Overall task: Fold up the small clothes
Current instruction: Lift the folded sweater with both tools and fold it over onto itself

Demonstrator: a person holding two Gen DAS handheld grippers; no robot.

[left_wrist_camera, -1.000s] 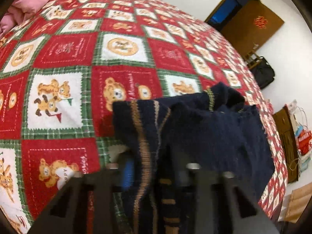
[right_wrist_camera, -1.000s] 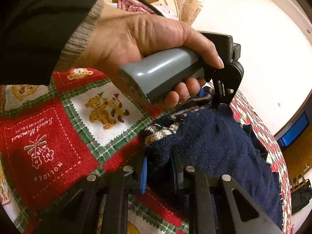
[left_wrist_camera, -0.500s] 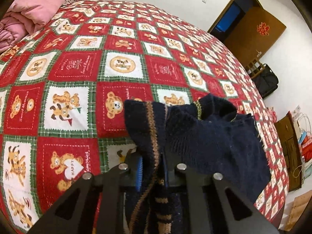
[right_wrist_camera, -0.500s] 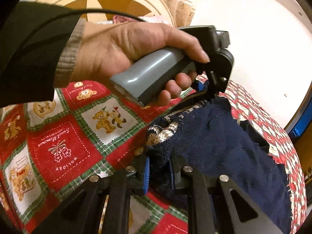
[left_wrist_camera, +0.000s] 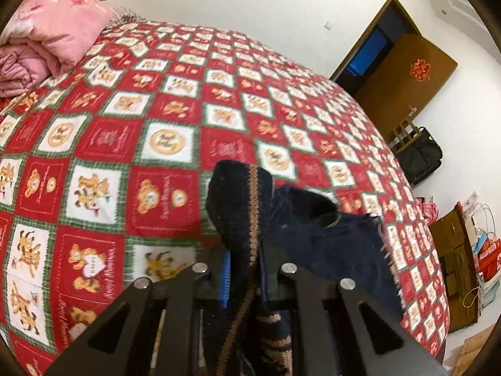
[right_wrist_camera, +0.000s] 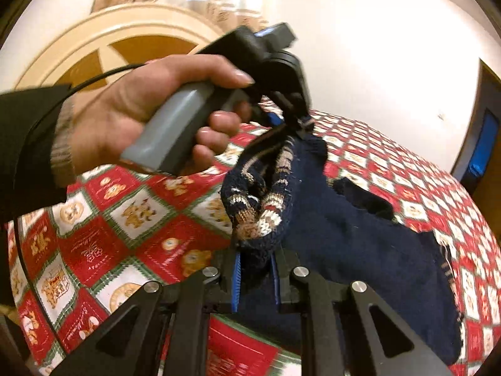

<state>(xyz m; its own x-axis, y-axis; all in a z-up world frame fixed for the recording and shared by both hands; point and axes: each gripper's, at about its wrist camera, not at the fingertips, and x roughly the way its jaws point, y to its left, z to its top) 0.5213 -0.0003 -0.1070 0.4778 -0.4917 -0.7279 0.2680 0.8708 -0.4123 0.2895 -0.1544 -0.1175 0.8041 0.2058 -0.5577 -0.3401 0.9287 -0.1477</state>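
1. The left gripper (left_wrist_camera: 245, 279) pinches a dark blue knitted sweater (left_wrist_camera: 316, 235) by its edge with the brown stripe. Its jaws have just been closing, with the knit squeezed between them.
2. The right gripper (right_wrist_camera: 255, 277) pinches another part of the same sweater, at a bunched edge with brown and white patterns. Its jaws are pressed tight on the wool too.
3. The sweater hangs between the two grippers, above the bed. The rest of it droops down to the right toward the bedspread (left_wrist_camera: 162, 138).
4. The bedspread is red, white and green squares with little teddy bears on them.
5. In the right wrist view, a hand (right_wrist_camera: 150, 106) in a dark sleeve (right_wrist_camera: 28, 144) holds the grey handle of the left gripper. A black cable runs from it.
6. A pink folded quilt (left_wrist_camera: 53, 31) lies at the far left end of the bed.
7. A brown door (left_wrist_camera: 404, 75) stands open by the white wall, with a black bag (left_wrist_camera: 419, 156) near it.
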